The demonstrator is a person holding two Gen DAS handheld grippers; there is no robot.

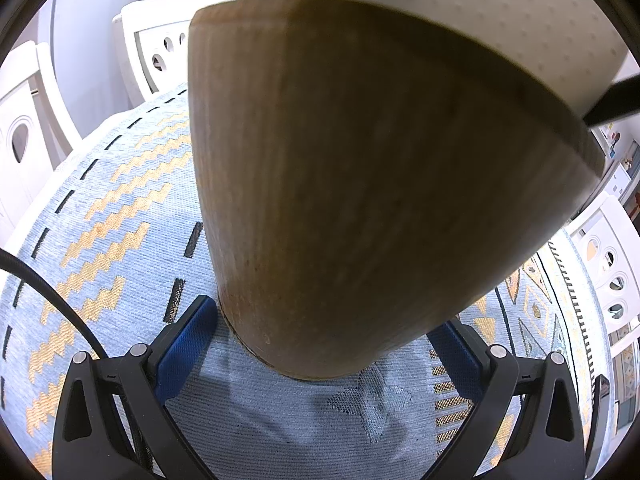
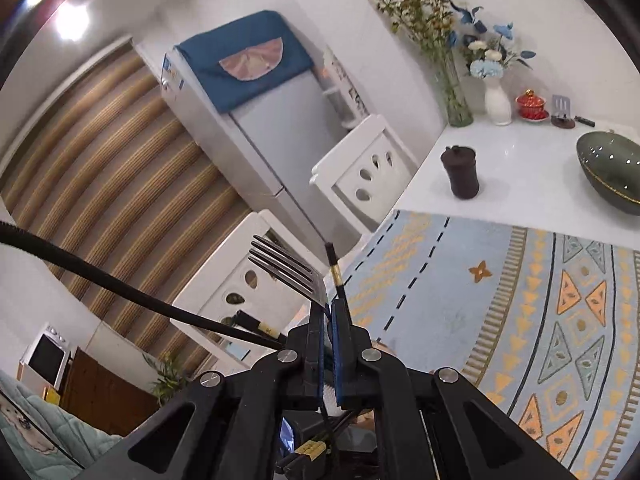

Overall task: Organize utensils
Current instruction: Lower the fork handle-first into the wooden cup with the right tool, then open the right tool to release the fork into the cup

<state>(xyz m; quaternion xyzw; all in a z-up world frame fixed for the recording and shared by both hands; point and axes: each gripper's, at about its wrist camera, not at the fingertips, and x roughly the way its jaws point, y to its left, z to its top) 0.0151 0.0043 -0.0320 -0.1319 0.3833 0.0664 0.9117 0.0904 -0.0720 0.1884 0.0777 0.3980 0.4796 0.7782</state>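
- Writing: none legible. The refrigerator (image 2: 256,128) carries small stickers near its top corner, too small to read; gold bands on the chopsticks show no readable mark.
- Left gripper (image 1: 332,344): points steeply down at the patterned tablecloth (image 1: 120,240). Its blue pads (image 1: 188,344) sit on either side of the base of a wooden utensil holder (image 1: 360,200), which stands on the cloth and fills most of the left wrist view. Pads look pressed to the holder's sides; contact on the right side is partly hidden by the holder itself.
- A white dotted surface (image 1: 480,16) covers the top of the left wrist view above the holder's rim; what it is, I cannot tell.
- Right gripper (image 2: 329,320): tilted and rolled, raised above the table edge, aimed toward the white chairs (image 2: 360,176) and refrigerator. Jaws closed on a metal fork (image 2: 288,268), tines pointing up and away from the camera.
- Black chopsticks (image 2: 334,268) with gold bands are caught in the same closed jaws beside the fork; one tip rises just right of the tines, another end (image 2: 256,325) juts left of the jaws.
- Beyond the cloth on the white table (image 2: 520,168): dark lidded jar (image 2: 460,172), green bowl (image 2: 612,168), glass vase with yellow flowers (image 2: 452,92), white vase (image 2: 498,100), red lidded cup (image 2: 530,106).
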